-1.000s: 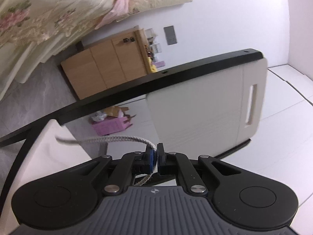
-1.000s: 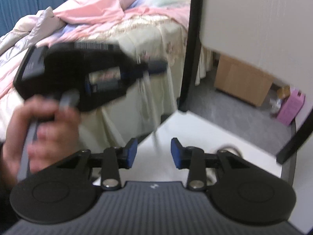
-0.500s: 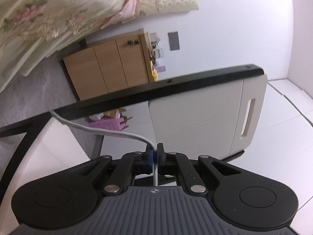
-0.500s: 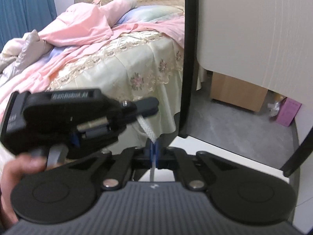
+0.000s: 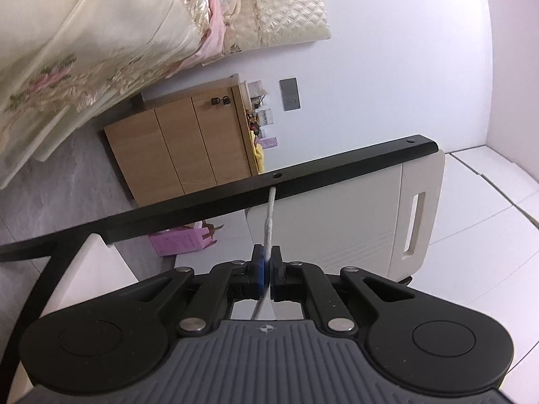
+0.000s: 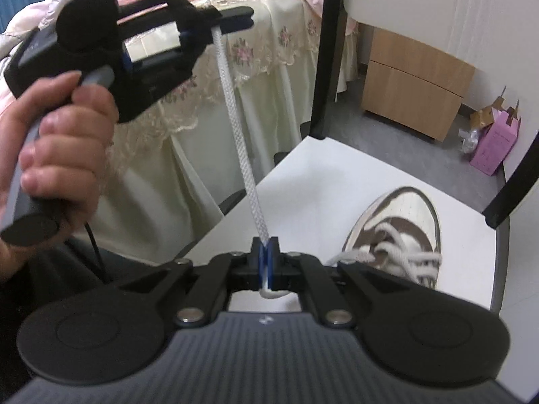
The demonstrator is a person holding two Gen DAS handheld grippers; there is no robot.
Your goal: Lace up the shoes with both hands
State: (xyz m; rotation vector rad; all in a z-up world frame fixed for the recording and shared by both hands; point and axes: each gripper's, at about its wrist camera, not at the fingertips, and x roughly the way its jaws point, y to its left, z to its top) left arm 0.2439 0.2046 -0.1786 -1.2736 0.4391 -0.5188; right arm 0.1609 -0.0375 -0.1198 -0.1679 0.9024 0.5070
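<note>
A brown and white sneaker (image 6: 397, 222) lies on the white tabletop (image 6: 320, 175), low on the right of the right wrist view. Its white lace (image 6: 235, 128) runs taut from my right gripper (image 6: 267, 252) up to my left gripper (image 6: 232, 20), which a hand (image 6: 64, 141) holds at the upper left. Both grippers are shut on the lace. A short loop of it hangs behind the right fingers toward the shoe. In the left wrist view the left gripper (image 5: 267, 262) pinches the lace (image 5: 269, 222), which stretches straight ahead. The shoe is out of that view.
A black frame post (image 6: 323, 50) stands at the table's far corner, and a black bar (image 5: 303, 181) crosses the left wrist view. A bed with floral covers (image 6: 269, 33), a wooden cabinet (image 6: 414, 80) and a pink box (image 6: 495, 144) stand beyond on the grey floor.
The right gripper, open and empty a second ago, shut on the lace and sank, bringing the shoe into view. The lace, slack and off to the left before, now stretches straight.
</note>
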